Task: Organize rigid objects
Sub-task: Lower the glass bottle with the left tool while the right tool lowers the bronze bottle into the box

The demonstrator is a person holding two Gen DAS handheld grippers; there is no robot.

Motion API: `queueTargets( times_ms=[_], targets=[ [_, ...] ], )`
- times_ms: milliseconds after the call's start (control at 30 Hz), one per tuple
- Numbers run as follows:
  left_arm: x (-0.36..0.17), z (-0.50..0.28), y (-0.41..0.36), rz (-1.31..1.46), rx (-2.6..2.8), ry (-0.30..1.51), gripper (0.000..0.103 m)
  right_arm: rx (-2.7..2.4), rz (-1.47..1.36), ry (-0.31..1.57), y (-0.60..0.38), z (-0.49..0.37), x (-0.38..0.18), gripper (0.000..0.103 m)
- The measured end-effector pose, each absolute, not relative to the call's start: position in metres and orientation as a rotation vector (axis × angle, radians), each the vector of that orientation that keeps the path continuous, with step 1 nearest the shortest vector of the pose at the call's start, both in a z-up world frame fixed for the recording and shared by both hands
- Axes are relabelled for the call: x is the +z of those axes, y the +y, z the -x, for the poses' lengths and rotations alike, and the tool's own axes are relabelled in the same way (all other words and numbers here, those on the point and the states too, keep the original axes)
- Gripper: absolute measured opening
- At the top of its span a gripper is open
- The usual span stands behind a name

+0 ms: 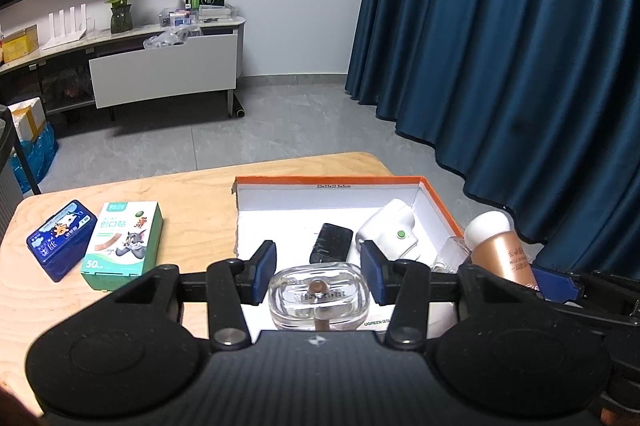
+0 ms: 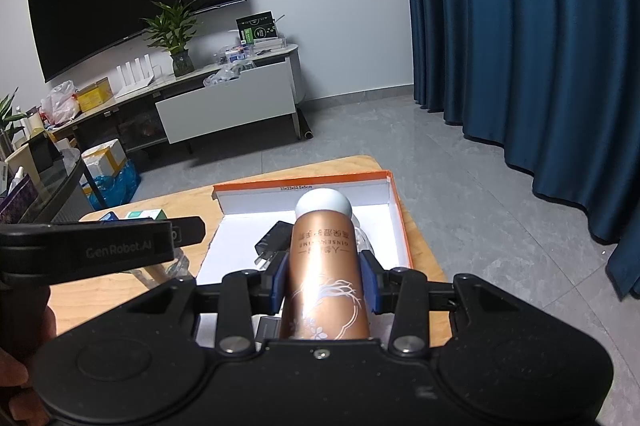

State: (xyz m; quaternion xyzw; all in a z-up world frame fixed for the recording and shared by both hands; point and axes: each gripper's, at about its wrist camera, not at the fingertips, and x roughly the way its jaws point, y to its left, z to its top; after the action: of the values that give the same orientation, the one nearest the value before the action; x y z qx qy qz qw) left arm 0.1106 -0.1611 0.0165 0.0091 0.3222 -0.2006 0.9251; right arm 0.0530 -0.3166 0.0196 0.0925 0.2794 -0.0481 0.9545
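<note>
Sorting Small Goods Into an Orange-Rimmed Box

Holding two items over a wooden table [image 1: 192,194], a person works with a gripper in each hand above an open cardboard box [image 1: 328,182] with orange edges and a white inside. Lying in the box are a white handheld device with a green button [image 1: 390,230] near the far right corner and a black plug adapter [image 1: 331,244] just left of it; a white carton printed "UGREEN" [image 1: 378,322] shows at the near edge. The right gripper [image 2: 325,280] is clamped on a copper-coloured bottle with a white cap [image 2: 324,266], cap pointing away over the box, both blue pads pressed to its sides. The left gripper [image 1: 319,273] carries a clear glass bottle [image 1: 319,296]; its pads stand a little off the glass in view, so how tight the hold is cannot be told. Outside the box, on the table's left, a green bandage carton [image 1: 122,244] lies just beside a blue tin [image 1: 62,240].
</note>
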Motion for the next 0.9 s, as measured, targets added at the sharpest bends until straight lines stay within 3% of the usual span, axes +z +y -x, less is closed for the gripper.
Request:
queueTargets(
  times_ms=[900],
  targets=[
    [0.0083,-0.1071,-0.1622,-0.017,-0.42,0.681,0.047,-0.092,-0.197,0.577,-0.3188,-0.0507,0.0168,0.047]
  ],
)
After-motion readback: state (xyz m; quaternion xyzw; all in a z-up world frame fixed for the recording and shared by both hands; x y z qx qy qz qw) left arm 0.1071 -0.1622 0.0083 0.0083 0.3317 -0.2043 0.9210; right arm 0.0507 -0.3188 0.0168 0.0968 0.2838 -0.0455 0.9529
